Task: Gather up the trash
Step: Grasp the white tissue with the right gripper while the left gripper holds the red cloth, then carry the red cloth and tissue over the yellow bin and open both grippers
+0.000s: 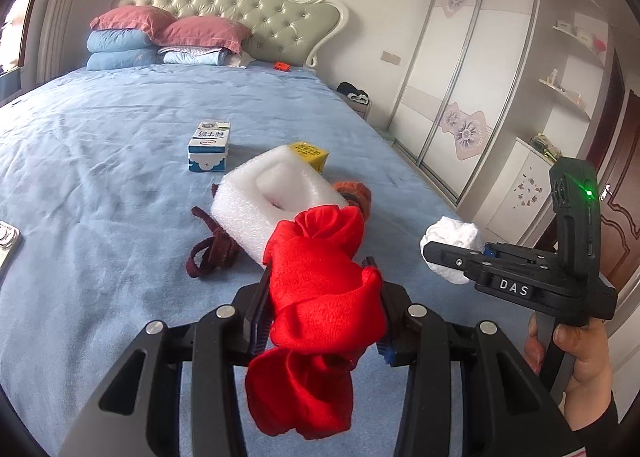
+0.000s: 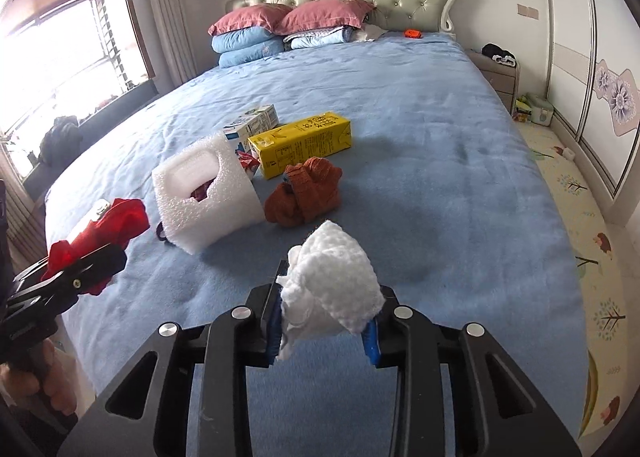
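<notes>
- Currently left gripper (image 1: 320,297) is clamped on the red cloth (image 1: 320,321); soft, limp, hangs below the jaws.
- Right gripper (image 2: 326,315) is clamped on a white fluffy wad (image 2: 336,289); light, compressible.
- Ahead on the bed (image 2: 440,137): foam block (image 2: 204,197), yellow carton (image 2: 300,141), milk carton (image 1: 209,146). Probably light, rigid; grip across the narrow sides.

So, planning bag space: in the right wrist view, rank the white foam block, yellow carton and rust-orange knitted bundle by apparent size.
1. White foam block, though it lies nearest the camera.
2. Yellow carton.
3. Rust-orange knitted bundle, close to the carton, so unsure.
</notes>
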`<state>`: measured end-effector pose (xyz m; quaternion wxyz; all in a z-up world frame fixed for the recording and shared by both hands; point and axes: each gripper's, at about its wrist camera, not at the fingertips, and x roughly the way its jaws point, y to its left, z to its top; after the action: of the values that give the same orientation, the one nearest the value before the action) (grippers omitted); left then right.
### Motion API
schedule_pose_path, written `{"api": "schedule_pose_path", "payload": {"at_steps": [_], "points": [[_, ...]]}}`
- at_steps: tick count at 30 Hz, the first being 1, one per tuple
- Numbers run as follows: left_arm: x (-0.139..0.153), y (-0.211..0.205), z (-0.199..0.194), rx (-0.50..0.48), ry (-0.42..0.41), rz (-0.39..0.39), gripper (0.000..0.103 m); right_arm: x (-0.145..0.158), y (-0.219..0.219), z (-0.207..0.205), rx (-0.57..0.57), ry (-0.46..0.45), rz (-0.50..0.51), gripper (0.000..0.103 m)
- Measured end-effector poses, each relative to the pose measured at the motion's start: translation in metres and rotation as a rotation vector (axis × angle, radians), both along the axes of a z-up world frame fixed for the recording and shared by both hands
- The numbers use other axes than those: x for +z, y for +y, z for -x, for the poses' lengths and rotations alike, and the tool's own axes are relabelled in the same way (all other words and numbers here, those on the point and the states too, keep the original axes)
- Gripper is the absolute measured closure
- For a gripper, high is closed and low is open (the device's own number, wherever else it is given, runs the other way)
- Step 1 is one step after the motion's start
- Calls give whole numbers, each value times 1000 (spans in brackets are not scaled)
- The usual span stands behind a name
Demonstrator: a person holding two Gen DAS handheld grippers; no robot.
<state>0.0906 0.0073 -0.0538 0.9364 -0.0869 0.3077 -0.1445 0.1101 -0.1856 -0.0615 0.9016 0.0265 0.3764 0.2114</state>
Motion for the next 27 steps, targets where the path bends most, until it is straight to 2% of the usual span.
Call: {"api": "schedule_pose_path", "payload": {"at_steps": [4, 8, 17, 27], "points": [[7, -27, 8, -53, -4, -23, 61, 8, -28, 30, -23, -28, -29, 72], [5, -59, 11, -118, 21, -28, 61, 1, -59, 57, -49, -16, -97, 71], [-2, -152, 13, -290, 70, -79, 61, -1, -144, 106, -196, -50, -106, 69], [-31, -277, -2, -546, 217, -104, 61, -29, -242, 143, -398, -18, -104, 69]]}}
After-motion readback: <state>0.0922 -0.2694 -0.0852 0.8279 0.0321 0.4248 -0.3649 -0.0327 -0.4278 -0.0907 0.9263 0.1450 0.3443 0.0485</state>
